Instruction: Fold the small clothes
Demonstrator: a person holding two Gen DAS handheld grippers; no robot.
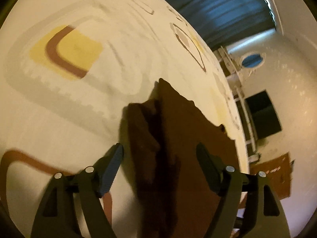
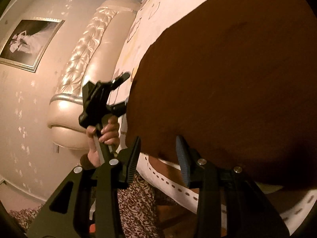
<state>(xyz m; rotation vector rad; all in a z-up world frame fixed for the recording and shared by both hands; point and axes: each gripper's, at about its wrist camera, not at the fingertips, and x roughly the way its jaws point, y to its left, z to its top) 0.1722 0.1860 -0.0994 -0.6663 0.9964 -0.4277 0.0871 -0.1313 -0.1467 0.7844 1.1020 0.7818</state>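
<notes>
A dark brown garment [image 1: 178, 138] lies on a patterned cream bedsheet [image 1: 79, 91], with a raised fold along its left side. My left gripper [image 1: 160, 154] is open, its fingers either side of the garment's near edge, holding nothing. In the right wrist view the same brown garment [image 2: 227, 79] fills the right half, spread over the bed. My right gripper [image 2: 158, 148] is open at the garment's near edge, over the bed's side. The left gripper [image 2: 122, 91] shows there too, held by a hand, open at the garment's left edge.
A padded cream headboard [image 2: 83, 75] and a framed picture [image 2: 27, 41] stand on the left wall. A white perforated bed trim [image 2: 178, 184] runs below the garment. Dark blue curtains [image 1: 227, 6] and a dark screen [image 1: 261, 115] lie beyond the bed.
</notes>
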